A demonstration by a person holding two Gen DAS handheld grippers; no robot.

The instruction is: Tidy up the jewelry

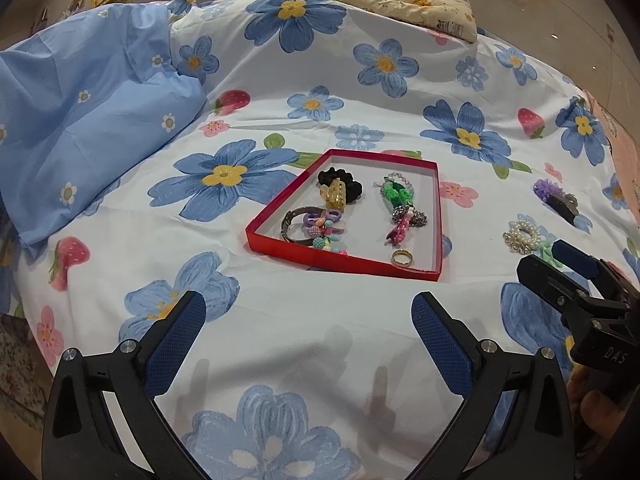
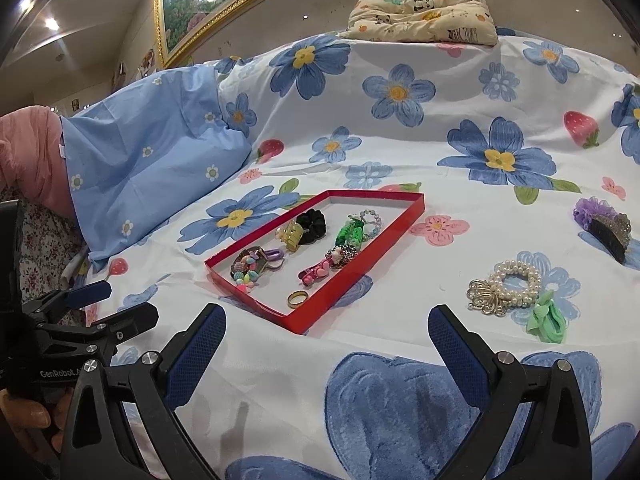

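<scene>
While both tongs gape empty | red tray [image 1: 344, 258] long axis runs away, ring [image 1: 403, 258] at its near end

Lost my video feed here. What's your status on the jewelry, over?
Left gripper and right gripper open, empty. Red tray part filled; pearl bracelet, green tie, purple clip outside. Nothing blocking.
</scene>
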